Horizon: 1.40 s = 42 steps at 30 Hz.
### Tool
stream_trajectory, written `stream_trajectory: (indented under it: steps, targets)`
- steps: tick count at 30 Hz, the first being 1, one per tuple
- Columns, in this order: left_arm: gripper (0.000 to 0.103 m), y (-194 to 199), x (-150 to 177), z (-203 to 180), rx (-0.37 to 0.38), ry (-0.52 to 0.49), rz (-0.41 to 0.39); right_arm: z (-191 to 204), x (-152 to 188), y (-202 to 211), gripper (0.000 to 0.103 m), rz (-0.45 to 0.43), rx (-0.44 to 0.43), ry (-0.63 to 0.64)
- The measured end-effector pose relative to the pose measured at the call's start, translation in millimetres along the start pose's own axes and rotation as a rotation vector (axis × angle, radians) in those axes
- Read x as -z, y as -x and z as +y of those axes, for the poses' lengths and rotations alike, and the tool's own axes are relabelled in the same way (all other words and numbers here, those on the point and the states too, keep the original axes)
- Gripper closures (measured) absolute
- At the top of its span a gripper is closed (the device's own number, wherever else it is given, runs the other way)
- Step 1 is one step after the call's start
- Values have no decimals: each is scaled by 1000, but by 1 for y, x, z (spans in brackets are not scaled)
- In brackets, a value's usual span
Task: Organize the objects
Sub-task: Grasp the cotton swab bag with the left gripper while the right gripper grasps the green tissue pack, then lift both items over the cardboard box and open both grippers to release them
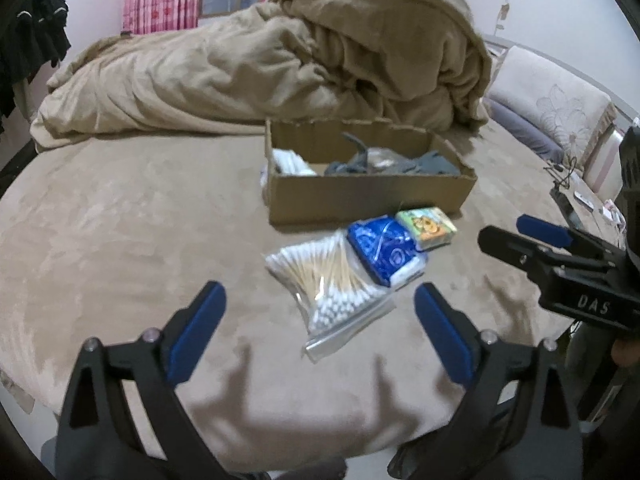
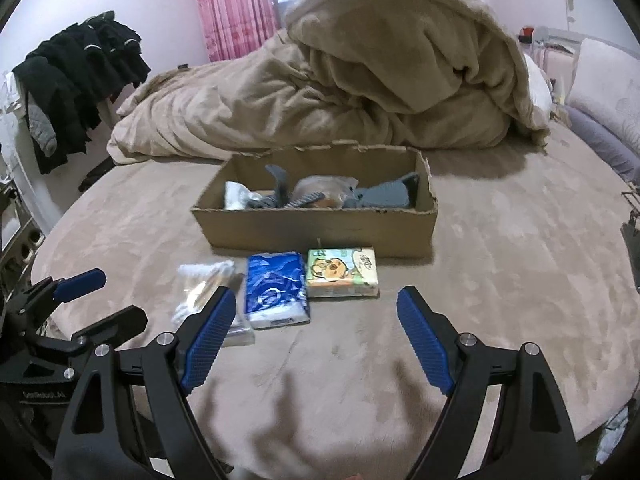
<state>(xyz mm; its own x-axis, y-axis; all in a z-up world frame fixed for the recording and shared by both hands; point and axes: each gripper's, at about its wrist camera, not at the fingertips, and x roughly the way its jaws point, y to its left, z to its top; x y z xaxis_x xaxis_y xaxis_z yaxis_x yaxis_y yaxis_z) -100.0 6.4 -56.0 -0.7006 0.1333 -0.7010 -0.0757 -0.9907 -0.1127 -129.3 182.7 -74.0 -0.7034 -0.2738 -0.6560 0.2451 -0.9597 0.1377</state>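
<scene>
A clear bag of cotton swabs (image 1: 326,286) (image 2: 208,284), a blue tissue pack (image 1: 384,250) (image 2: 276,292) and a green cartoon tissue pack (image 1: 426,227) (image 2: 342,272) lie in a row on the beige bed, just in front of an open cardboard box (image 1: 360,196) (image 2: 312,230). The box holds grey items and a white packet. My left gripper (image 1: 320,300) is open and empty, hovering just short of the swab bag. My right gripper (image 2: 316,300) is open and empty, just short of the two tissue packs; it also shows in the left wrist view (image 1: 508,232).
A crumpled beige duvet (image 1: 280,64) (image 2: 340,92) is piled behind the box. Dark clothes (image 2: 80,76) hang at the left. Pillows (image 1: 552,108) and small items lie at the right edge of the bed. Pink curtains (image 2: 232,4) hang at the back wall.
</scene>
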Motion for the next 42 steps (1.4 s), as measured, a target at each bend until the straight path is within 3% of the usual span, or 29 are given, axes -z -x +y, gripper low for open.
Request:
stream_trajectory:
  steps: [8, 27, 28, 30, 33, 36, 42]
  targets:
    - [7, -42, 2, 2, -2, 6, 71, -9, -7, -40, 18, 47, 17, 20]
    - [8, -98, -4, 1, -15, -10, 120, -16, -9, -109, 18, 137, 47, 33]
    - [9, -98, -3, 0, -16, -12, 116, -17, -9, -111, 22, 140, 41, 31]
    - [23, -95, 0, -1, -13, -21, 104, -19, -8, -109, 33, 140, 19, 16]
    - [43, -85, 5, -1, -29, -19, 77, -19, -7, -100, 35, 126, 32, 14]
    - [51, -75, 8, 1, -32, -13, 58, -18, -5, -89, 36, 112, 36, 16]
    - [53, -55, 14, -4, -21, -25, 40, -14, -6, -64, 36, 81, 29, 5]
